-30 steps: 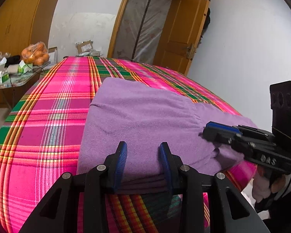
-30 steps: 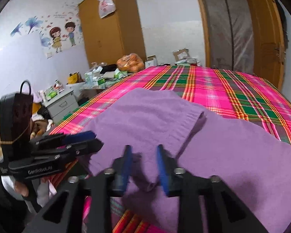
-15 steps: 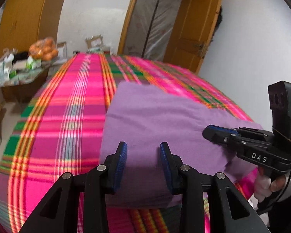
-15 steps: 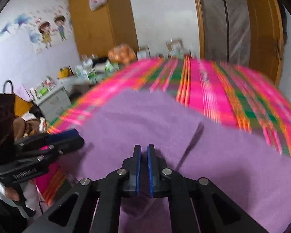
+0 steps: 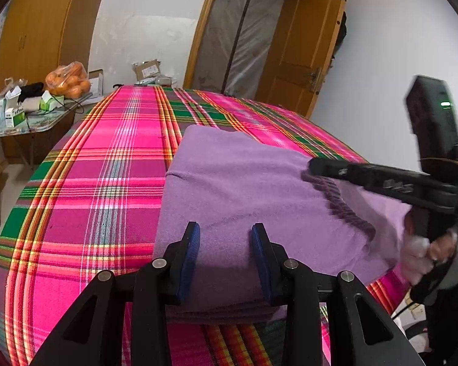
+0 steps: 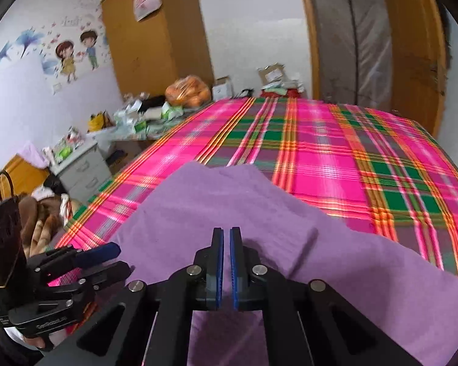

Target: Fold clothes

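Note:
A purple knit garment [image 5: 244, 183] lies folded on the bed's pink plaid cover [image 5: 107, 167]. My left gripper [image 5: 226, 228] is open just above the garment's near folded edge, with nothing pinched between its pads. At the right of that view my right gripper [image 5: 313, 164] is closing its jaws on the garment's ribbed hem [image 5: 342, 204], which hangs lifted from its tip. In the right wrist view its blue pads [image 6: 227, 231] stand almost together over the purple garment [image 6: 213, 207], and the left gripper [image 6: 117, 257] shows at the lower left.
A cluttered side table with a bag of oranges [image 5: 67, 80] stands left of the bed. A grey drawer unit [image 6: 82, 170] and a wooden wardrobe [image 6: 155, 30] are by the wall. An open wooden door [image 5: 302, 45] lies beyond the bed. A hand [image 5: 424, 250] grips the right tool.
The right gripper's jaws went from apart to nearly together on the garment's hem and drew it up and across the garment. The left gripper stayed open in about the same place.

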The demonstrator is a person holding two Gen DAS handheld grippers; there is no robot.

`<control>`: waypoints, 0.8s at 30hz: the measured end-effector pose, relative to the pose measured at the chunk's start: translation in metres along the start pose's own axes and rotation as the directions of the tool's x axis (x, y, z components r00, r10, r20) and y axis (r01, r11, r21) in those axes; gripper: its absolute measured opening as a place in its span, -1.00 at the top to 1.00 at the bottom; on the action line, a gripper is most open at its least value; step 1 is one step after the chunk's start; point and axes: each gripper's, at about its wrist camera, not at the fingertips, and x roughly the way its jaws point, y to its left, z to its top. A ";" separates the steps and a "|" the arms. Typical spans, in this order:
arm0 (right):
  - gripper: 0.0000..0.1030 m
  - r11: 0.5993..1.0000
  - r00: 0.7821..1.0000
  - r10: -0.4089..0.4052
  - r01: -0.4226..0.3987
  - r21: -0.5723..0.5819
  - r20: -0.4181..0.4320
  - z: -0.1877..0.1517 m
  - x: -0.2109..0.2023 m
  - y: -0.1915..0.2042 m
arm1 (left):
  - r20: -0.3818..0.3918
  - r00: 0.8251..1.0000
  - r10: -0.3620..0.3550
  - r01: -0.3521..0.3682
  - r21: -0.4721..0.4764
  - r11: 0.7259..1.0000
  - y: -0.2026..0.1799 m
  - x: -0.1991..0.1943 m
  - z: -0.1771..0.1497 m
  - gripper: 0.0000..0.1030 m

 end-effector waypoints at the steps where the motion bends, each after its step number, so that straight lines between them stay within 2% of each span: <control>1: 0.92 1.000 1.000 -0.005 0.006 0.024 -0.020 0.000 0.006 -0.006 | 0.001 1.000 -0.001 0.001 0.000 1.000 0.000 0.000 0.000 0.29; 3: 1.00 0.994 0.999 0.020 -0.015 0.111 -0.044 -0.001 0.013 -0.024 | 0.002 1.000 -0.003 0.003 0.001 1.000 0.000 0.000 0.000 0.29; 5: 1.00 0.982 0.999 0.028 -0.023 0.189 -0.027 0.001 0.010 -0.039 | 0.003 1.000 -0.005 0.005 -0.001 1.000 0.000 0.000 0.000 0.29; 7: 0.93 0.975 1.000 -0.010 0.007 0.220 0.010 0.005 0.003 -0.048 | 0.004 1.000 -0.009 0.009 -0.004 1.000 0.001 0.000 0.000 0.29; 11: 0.91 0.971 0.998 0.052 -0.057 0.231 0.026 0.012 0.006 -0.048 | 0.004 1.000 -0.009 0.009 -0.003 1.000 0.001 0.000 -0.001 0.29; 14: 0.92 0.961 0.998 0.069 -0.065 0.270 -0.005 0.015 0.023 -0.057 | 0.005 1.000 -0.009 0.009 -0.002 1.000 0.001 -0.001 -0.001 0.29; 18: 1.00 0.896 0.988 0.156 -0.134 0.423 -0.016 0.008 0.037 -0.086 | 0.006 1.000 -0.012 0.013 -0.004 1.000 0.001 -0.001 -0.002 0.29; 21: 1.00 0.895 0.990 0.143 -0.133 0.425 0.008 0.007 0.028 -0.087 | 0.006 1.000 -0.015 0.015 -0.006 1.000 0.001 -0.002 -0.002 0.29; 24: 0.90 0.908 0.991 0.128 -0.133 0.396 0.040 0.006 0.013 -0.080 | 0.007 1.000 -0.017 0.017 -0.008 1.000 0.000 -0.002 -0.001 0.29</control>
